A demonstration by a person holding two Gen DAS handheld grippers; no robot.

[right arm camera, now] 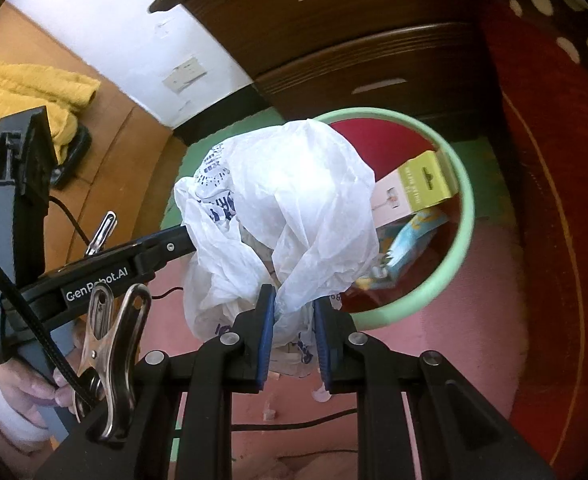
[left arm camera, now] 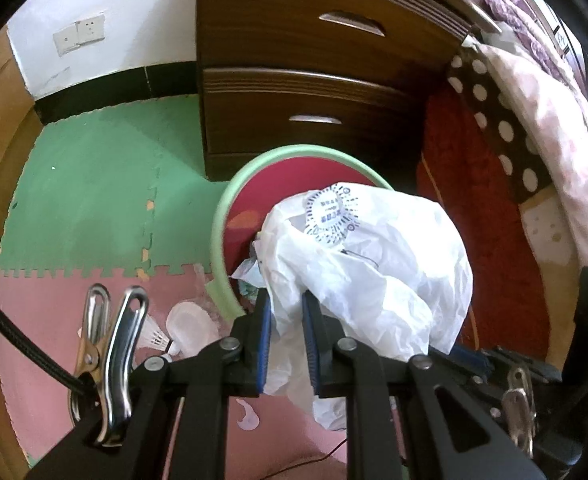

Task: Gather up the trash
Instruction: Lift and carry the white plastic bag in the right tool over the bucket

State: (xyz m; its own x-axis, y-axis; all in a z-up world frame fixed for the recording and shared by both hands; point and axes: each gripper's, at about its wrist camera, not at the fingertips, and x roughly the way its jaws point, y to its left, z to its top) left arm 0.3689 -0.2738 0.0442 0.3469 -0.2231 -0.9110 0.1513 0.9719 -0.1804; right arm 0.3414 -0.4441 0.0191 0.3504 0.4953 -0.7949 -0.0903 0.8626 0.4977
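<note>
**Two tongs hold one white bag above the bin**

Closest to the view, the left tongs [left arm camera: 287, 322] are almost closed, and their blue pads [left arm camera: 265, 340] pinch a fold of a crumpled white plastic bag [left arm camera: 370, 264]. The right tongs [right arm camera: 293, 326] are also nearly closed, and they squeeze another fold of the same bag [right arm camera: 290, 200] between their pads. So the bag hangs between both tools, puffed up, with blue print on its side.

The landmark here is the round bin with a pale green rim [left arm camera: 222, 216] and a red inside. The bag is over the near part of the bin and hides much of its opening. Inside the bin, at the far side from the bag, lies a pink and yellow-green box [right arm camera: 414, 188], and under it a light blue packet [right arm camera: 410, 240].

Behind the bin stands a dark wooden drawer chest [left arm camera: 314, 60]. The bin stands on foam mats, green [left arm camera: 94, 184] to the left and pink [left arm camera: 42, 312] in front. On the pink mat, just left of the bin, lies a shuttlecock [left arm camera: 158, 336]. To the right of the bin is a red rug [left arm camera: 490, 240].

In the right view, a hand [right arm camera: 34, 396] grips the handle of the left tool, well left of the bin.
</note>
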